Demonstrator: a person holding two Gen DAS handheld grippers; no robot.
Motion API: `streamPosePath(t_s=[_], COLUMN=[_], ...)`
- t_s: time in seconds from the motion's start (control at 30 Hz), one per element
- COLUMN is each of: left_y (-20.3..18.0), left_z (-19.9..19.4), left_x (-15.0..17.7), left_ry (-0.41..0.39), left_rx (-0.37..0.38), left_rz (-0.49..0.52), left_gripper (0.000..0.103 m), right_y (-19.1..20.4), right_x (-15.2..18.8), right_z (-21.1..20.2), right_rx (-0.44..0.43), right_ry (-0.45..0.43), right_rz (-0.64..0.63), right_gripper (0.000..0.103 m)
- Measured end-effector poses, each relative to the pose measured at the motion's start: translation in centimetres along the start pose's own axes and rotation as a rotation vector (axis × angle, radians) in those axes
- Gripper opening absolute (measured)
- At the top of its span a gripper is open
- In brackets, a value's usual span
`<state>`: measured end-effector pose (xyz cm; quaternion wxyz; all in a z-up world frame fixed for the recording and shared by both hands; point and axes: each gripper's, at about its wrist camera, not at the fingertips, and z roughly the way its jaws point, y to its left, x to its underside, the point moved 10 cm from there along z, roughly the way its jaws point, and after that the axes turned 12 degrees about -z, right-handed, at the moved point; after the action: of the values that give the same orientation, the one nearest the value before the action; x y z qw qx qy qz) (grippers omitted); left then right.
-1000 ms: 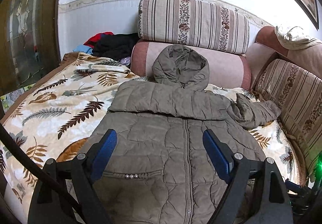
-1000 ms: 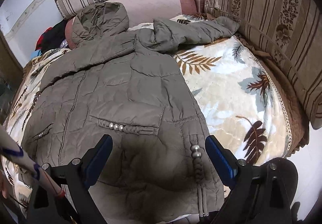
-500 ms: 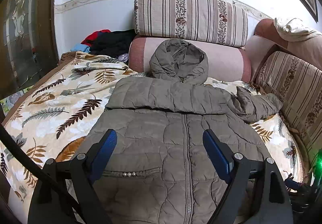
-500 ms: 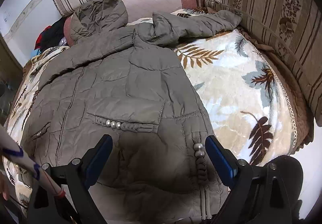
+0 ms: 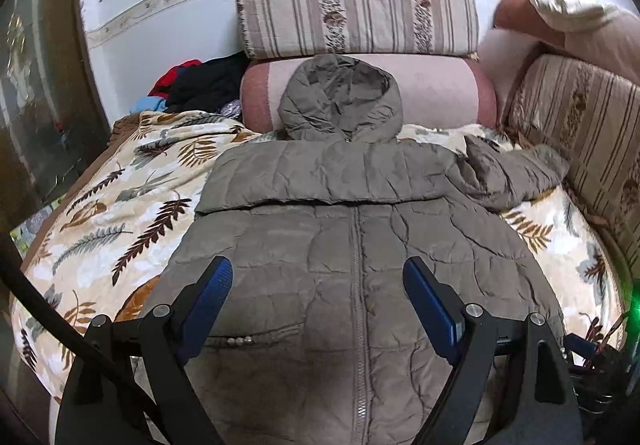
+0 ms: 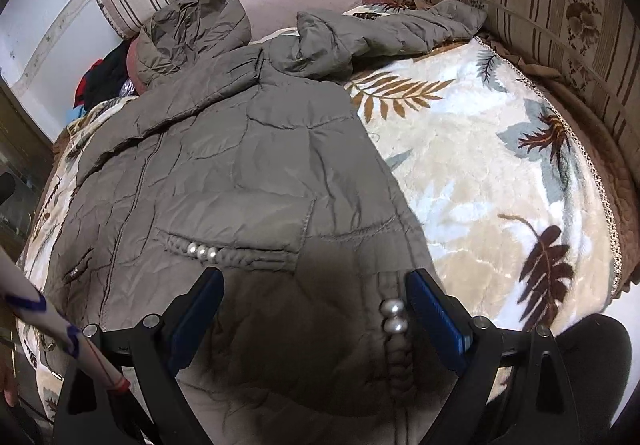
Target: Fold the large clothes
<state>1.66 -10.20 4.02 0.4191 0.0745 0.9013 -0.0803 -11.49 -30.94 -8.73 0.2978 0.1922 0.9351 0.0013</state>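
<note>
Spread flat on the leaf-print blanket lies one grey-green quilted jacket, front up, its long axis running from hem near both tools to hood against the sofa back. Only the left view shows the full zipper; only the right shows two hem pearls. Left tool and right tool both hang released, holding nothing.

Both cameras sit behind their claws, angled down over the coat's hem near it: left claw faces the zip, right claw the pocket side.
</note>
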Motion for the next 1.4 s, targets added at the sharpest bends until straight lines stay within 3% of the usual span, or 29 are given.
streamPosePath(t_s=[0.3,0.5,0.7,0.8,0.93,1.07,1.2,1.4], left_y=[-4.5,-5.9,-6.4,-5.9,-4.8,-2.6,-1.1,-0.3], left_z=[1.7,1.1,0.4,0.6,2.6,4.5,7.5,10.3], left_x=[0.5,-0.7,-4.7,-5.3,-3.9,-3.1,-2.3,-1.9], left_ry=[0.039,-0.025,-0.108,-0.122,-0.039,-0.017,0.050,0.079], left_rx=[-0.008,0.018,0.139,0.118,0.063,0.026,0.002,-0.035], left_rz=[0.051,0.034,-0.045,-0.039,-0.005,-0.029,-0.045,-0.035], left_gripper=[0.086,0.086,0.086,0.087,0.087,0.087,0.087,0.087], right_y=[-3.3,-4.5,-7.1,-9.8,-15.3,-21.9,-26.2,-30.0], right_x=[0.5,-0.2,-4.6,-8.1,-12.2,-15.5,-18.3,-22.4], right_z=[1.5,1.4,1.3,0.6,1.2,3.5,6.9,14.3], right_rx=[-0.007,-0.009,0.050,0.116,0.224,0.306,0.247,0.126], right_ry=[0.006,-0.001,-0.016,-0.078,-0.145,-0.127,-0.095,-0.054], right_rz=[0.044,0.033,0.010,0.010,0.038,0.112,0.216,0.407], right_gripper=[0.096,0.096,0.096,0.096,0.092,0.086,0.084,0.084])
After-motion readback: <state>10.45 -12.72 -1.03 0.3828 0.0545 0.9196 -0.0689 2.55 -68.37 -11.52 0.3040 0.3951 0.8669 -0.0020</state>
